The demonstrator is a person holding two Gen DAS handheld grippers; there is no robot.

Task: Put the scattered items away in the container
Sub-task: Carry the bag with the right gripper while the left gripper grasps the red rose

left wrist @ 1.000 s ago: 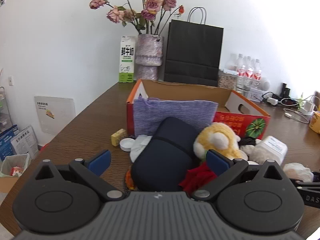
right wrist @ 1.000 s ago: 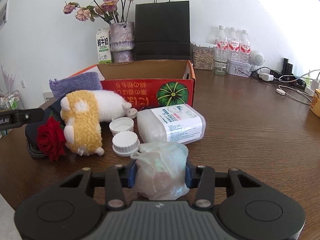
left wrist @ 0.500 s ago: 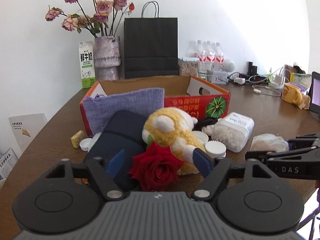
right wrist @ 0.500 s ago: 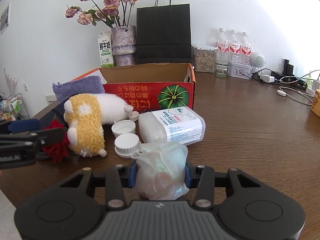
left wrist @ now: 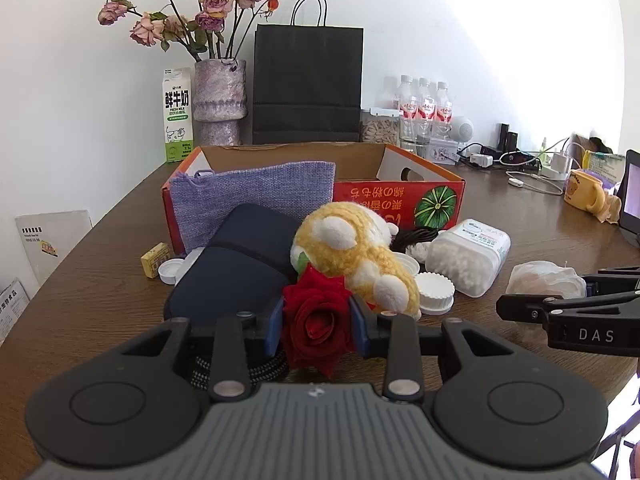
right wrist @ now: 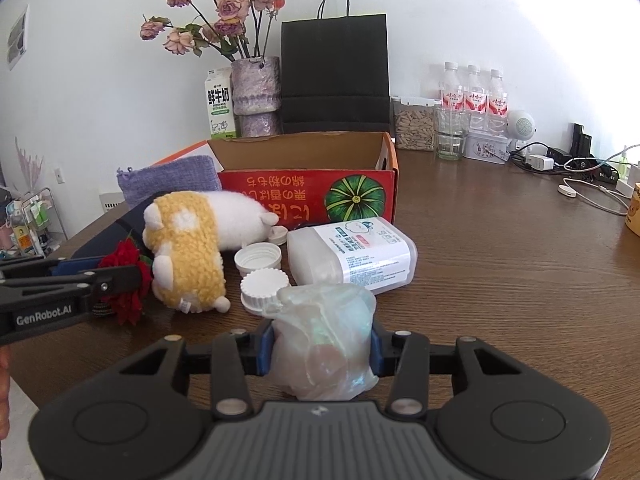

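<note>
My left gripper (left wrist: pixel 316 326) closing on red rose (left wrist: pixel 316 320), near edge of pile. My right gripper (right wrist: pixel 320 350) clamps crumpled plastic bag (right wrist: pixel 324 340). Cardboard box (left wrist: pixel 400 196) sits far, behind plush toy (left wrist: pixel 352 252). Step: picking up. Next, likely: lift both, carry over box, release.

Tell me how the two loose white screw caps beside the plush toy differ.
The nearer cap lies closed side up, showing its flat top and ridged edge; the farther cap lies open side up, showing its hollow inside. The nearer cap sits right by the plastic bag; the farther cap sits closer to the cardboard box. Both are round, white, and rest on the table between the plush toy and the cotton swab tub.
</note>
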